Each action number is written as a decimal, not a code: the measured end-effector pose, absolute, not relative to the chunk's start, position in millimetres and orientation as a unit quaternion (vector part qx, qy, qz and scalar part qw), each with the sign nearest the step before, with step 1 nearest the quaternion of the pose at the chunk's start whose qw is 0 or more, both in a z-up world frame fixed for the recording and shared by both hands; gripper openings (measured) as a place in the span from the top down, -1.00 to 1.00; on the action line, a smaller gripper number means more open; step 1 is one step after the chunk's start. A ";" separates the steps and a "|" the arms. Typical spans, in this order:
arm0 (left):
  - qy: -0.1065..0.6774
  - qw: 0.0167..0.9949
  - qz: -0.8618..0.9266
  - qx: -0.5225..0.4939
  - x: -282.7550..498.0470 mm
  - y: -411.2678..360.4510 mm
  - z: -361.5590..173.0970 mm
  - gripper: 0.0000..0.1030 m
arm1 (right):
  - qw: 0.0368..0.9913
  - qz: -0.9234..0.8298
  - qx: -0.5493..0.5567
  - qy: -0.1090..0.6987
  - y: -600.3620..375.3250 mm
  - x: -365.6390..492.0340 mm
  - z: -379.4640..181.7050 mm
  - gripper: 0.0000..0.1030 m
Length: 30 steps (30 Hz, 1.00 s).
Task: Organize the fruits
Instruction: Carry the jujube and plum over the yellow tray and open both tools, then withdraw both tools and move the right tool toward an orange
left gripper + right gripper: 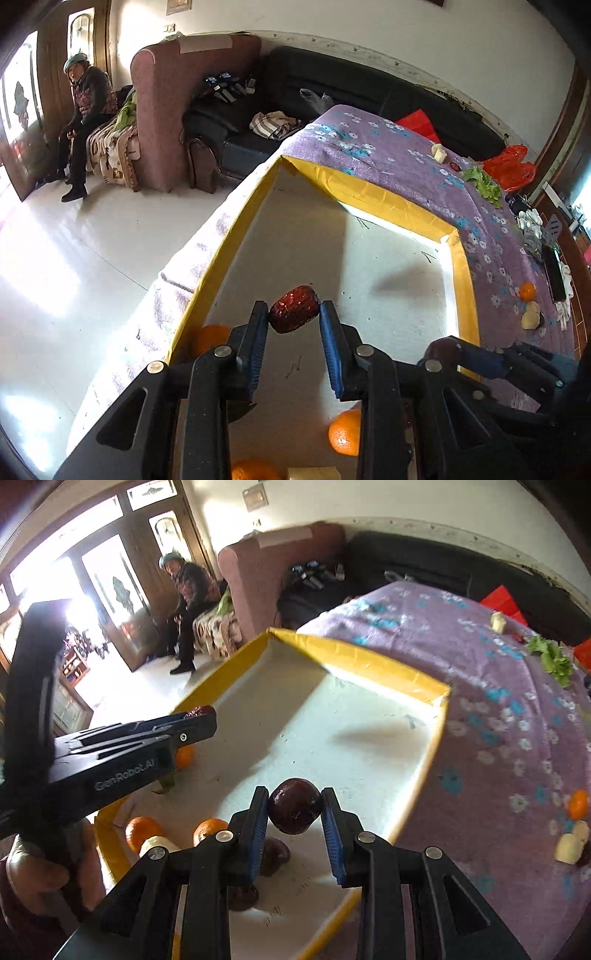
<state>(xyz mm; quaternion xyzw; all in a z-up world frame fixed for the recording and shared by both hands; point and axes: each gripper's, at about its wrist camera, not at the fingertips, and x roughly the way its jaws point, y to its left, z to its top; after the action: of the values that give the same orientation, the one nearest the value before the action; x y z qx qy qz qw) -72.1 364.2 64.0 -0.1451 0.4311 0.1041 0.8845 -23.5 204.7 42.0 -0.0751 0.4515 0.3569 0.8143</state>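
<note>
1. Your left gripper (294, 312) has its blue fingers (258, 332) clamped on a red strawberry (294, 309), pinched from both sides and held above the white floor of the tray (391, 206).
2. Your right gripper (295, 805) grips a dark purple round fruit (294, 805) between its fingers (334, 825) in the same way, also lifted over the tray, near its right yellow wall.
3. The tray is a shallow white box with yellow-taped walls, resting on a table covered by a purple flowered cloth (388, 147).
4. Inside the tray, at the end near you, lie several oranges (345, 432), a pale cut piece (159, 843) and two more dark round fruits (273, 854) under the right gripper.
5. In the right wrist view your left gripper reaches in from the left, with the strawberry at its tip above the tray's left wall.
6. Outside the tray on the cloth, to the right, sit a small orange (578, 804) beside pale fruit pieces (569, 847), and farther back a lettuce leaf (482, 182) and a pale chunk (439, 152).
7. A person (86, 122) sits in the background beside a pink armchair (177, 110).
</note>
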 end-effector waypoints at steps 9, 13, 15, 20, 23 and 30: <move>0.410 0.888 0.107 -0.176 -95.3 370.7 78.9 -0.33 | 0.809 0.355 -0.063 0.465 211.8 -18.8 28.6 0.28; 0.388 0.899 0.113 -0.170 -115.9 357.5 99.9 -0.41 | 0.820 0.355 -0.054 0.446 190.2 -27.2 45.8 0.26; 0.376 0.905 0.111 -0.165 -126.2 345.8 108.8 -0.46 | 0.826 0.353 -0.044 0.437 174.2 -30.3 52.4 0.15; 0.347 0.922 0.090 -0.149 -148.9 300.5 124.7 -0.63 | 0.841 0.333 -0.022 0.426 125.9 -38.2 57.6 0.06; 0.325 0.929 0.078 -0.158 -160.2 276.2 124.2 -0.64 | 0.848 0.313 -0.017 0.429 100.4 -39.3 51.9 0.04; 0.297 0.932 0.133 -0.158 -184.5 281.5 134.5 -0.64 | 0.846 0.304 -0.012 0.437 76.9 -42.9 41.7 0.03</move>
<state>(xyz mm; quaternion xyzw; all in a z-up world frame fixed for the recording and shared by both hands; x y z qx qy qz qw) -184.5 281.5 134.5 -0.1577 0.2973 0.1327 0.9323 -42.9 76.9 41.7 -0.0121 0.4369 0.3044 0.8463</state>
